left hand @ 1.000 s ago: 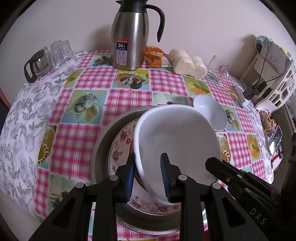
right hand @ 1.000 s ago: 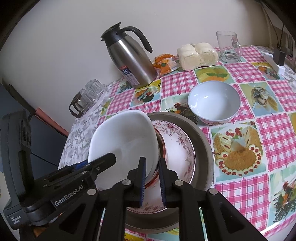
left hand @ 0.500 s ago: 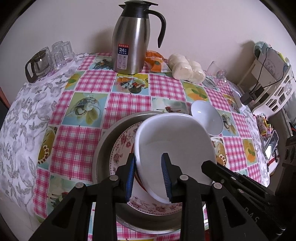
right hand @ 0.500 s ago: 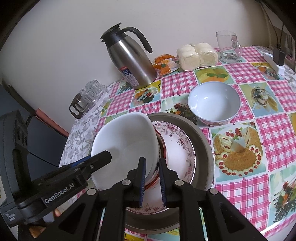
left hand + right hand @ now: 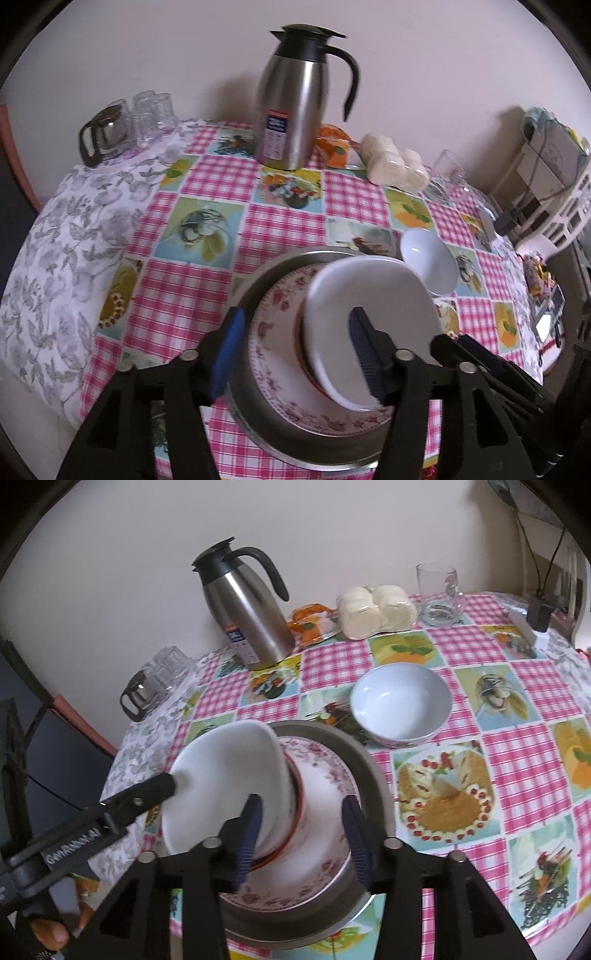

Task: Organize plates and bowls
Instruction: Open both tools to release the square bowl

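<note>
Where the pink-checked tablecloth (image 5: 524,768) with its fruit and cake panels covers the table, the largest dish on it is a round steel tray (image 5: 373,775), and in the tray lies a floral plate (image 5: 325,775) with a pink-flowered rim. On that plate sits a white square-cornered bowl (image 5: 229,775), tilted so that its far edge stands higher than its near one, with a red-rimmed dish (image 5: 297,794) showing under it. Just beyond the tray, toward the right in the right wrist view, a smaller round white bowl (image 5: 400,699) stands upright on the cloth, apart from the stack. Against the wall stand a steel thermos jug (image 5: 251,624) with a black handle, a pack of pale buns (image 5: 376,611), an orange packet (image 5: 310,622), a glass mug (image 5: 437,592), and at the far left a small glass pot (image 5: 138,696) beside tumblers. The left gripper (image 5: 295,350) has just been opening; its blue pads stand well apart on either side of the white bowl's near rim and no longer press it. The right gripper (image 5: 301,838) has likewise just been opening, its pads spread on both sides of the bowl's edge and the plate, gripping nothing. A fingertip (image 5: 51,936) of the person shows at the lower left of the right wrist view.
</note>
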The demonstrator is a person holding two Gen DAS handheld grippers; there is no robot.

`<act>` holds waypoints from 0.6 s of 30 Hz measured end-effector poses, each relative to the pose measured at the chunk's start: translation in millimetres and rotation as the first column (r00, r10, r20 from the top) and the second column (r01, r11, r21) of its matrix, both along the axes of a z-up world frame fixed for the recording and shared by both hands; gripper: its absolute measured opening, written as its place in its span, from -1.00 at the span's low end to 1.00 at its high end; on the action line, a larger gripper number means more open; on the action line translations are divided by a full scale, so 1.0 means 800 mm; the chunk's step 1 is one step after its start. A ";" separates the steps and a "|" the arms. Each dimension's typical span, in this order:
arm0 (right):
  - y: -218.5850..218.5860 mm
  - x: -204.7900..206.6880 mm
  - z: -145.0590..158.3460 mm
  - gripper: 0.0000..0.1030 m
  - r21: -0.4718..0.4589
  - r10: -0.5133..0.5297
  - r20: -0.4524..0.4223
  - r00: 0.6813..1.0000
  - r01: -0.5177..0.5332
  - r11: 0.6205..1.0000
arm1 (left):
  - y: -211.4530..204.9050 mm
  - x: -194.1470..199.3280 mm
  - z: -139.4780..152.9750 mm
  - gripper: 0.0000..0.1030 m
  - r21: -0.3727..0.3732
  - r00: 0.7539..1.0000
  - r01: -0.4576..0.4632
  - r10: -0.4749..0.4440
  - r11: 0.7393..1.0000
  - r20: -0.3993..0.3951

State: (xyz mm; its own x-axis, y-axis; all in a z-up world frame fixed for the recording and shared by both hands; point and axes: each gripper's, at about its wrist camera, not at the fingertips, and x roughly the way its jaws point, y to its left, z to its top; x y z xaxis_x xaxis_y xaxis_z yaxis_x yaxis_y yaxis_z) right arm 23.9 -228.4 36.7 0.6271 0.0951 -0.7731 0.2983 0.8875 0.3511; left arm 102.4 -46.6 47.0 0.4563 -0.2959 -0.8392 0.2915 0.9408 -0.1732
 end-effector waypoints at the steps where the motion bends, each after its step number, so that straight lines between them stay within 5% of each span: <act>1: -0.002 -0.001 0.000 0.25 -0.004 -0.006 0.000 1.000 0.006 1.000 | 0.003 0.001 0.001 0.36 0.009 1.000 -0.011 0.011 1.000 0.008; 12: -0.004 -0.003 0.002 0.81 -0.055 -0.016 0.010 1.000 0.016 0.998 | 0.029 0.010 -0.004 0.82 0.057 0.991 -0.121 0.118 0.991 0.062; 18: -0.009 -0.006 0.004 1.00 -0.063 -0.027 0.020 0.999 0.028 0.998 | 0.039 0.012 -0.007 0.82 0.050 0.986 -0.161 0.158 0.986 0.060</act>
